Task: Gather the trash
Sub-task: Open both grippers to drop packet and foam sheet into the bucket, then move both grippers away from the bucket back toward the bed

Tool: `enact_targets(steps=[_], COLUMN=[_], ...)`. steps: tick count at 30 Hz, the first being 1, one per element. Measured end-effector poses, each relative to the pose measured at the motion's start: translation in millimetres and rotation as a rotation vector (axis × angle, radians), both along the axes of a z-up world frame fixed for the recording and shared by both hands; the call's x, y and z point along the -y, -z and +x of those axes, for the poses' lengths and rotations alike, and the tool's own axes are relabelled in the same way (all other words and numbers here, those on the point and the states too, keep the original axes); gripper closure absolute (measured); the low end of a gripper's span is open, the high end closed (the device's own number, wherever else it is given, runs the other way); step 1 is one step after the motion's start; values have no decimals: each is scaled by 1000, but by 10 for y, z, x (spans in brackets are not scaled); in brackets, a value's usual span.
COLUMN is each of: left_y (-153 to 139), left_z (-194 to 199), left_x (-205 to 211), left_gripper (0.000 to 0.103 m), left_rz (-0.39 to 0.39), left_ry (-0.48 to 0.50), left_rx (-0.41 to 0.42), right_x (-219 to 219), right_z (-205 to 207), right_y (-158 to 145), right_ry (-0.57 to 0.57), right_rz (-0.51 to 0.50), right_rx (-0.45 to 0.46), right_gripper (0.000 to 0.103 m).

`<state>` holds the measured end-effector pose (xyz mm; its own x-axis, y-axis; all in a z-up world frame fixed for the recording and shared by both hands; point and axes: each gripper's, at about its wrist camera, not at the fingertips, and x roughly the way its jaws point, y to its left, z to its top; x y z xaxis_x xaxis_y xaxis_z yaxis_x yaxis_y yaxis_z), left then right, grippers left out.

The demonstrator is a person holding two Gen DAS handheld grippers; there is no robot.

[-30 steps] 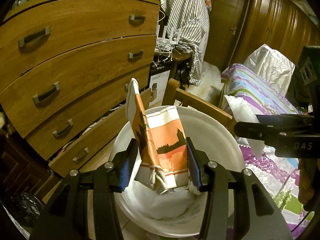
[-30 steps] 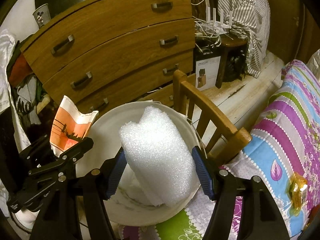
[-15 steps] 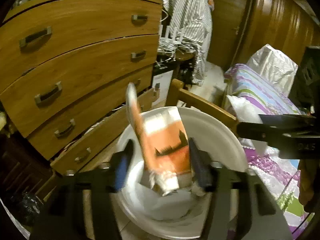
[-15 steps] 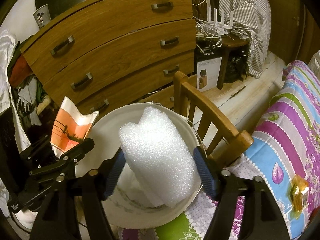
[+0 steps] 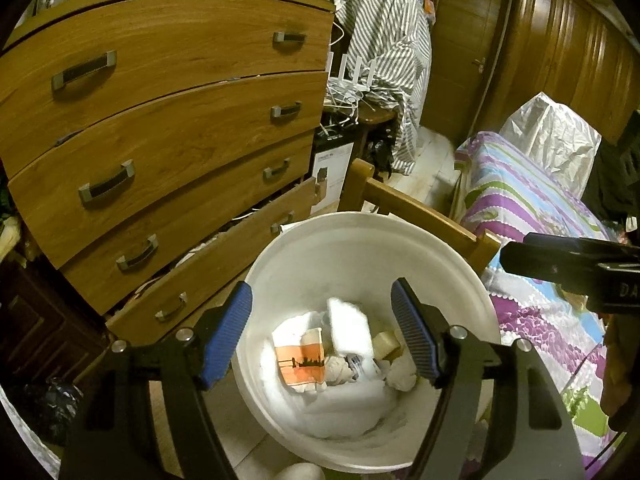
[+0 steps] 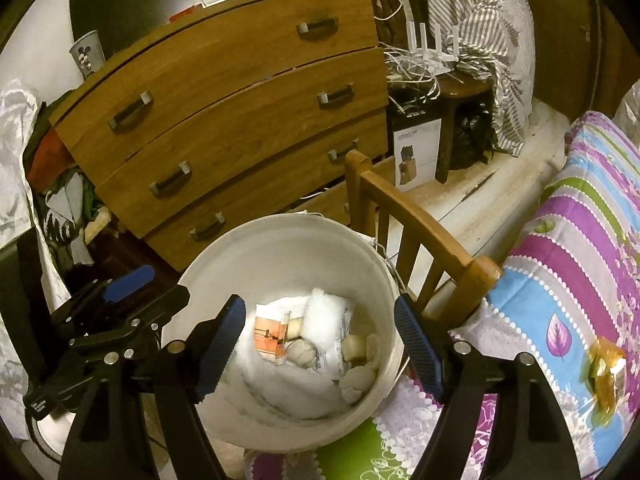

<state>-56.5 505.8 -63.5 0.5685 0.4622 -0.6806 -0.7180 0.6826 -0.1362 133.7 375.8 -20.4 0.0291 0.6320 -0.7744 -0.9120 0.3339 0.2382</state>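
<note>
A white bucket (image 5: 360, 240) (image 6: 280, 240) stands below both grippers. Inside it lie an orange and white carton (image 5: 300, 362) (image 6: 270, 338), a white foam piece (image 5: 350, 330) (image 6: 324, 320) and crumpled tissues (image 6: 356, 380). My left gripper (image 5: 322, 332) is open and empty above the bucket's near rim. My right gripper (image 6: 320, 340) is open and empty above the bucket too. The left gripper also shows at the left of the right wrist view (image 6: 120, 320). The right gripper's body shows at the right of the left wrist view (image 5: 580, 268).
A wooden chest of drawers (image 5: 160, 120) stands behind the bucket, its lowest drawers ajar. A wooden chair back (image 6: 420, 224) stands right of the bucket. A bed with a striped floral cover (image 6: 580, 260) lies at the right, with an amber wrapper (image 6: 606, 368) on it.
Both grippers have opened. The orange carton has dropped from the left gripper and the foam piece from the right gripper into the bucket.
</note>
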Motion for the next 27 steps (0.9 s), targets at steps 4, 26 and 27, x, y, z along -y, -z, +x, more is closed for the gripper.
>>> enact_targets(steps=[4,26,27], left_y=[-48,-332,-338], left_z=[-22,385,423], left_x=[113,1365,1423], left_gripper=[34,32,32], left_rz=[16,109,112], left_ry=[6,181,194], left_rx=[3,-1,-1], right_x=[207,2539,2643], right_z=[-69,-308,-284], right_y=[-72,-244,-232], right_ry=[1,146,158], right_rz=[35,176,178], right_rx=[18,99,96], right_gripper=[26,17,17])
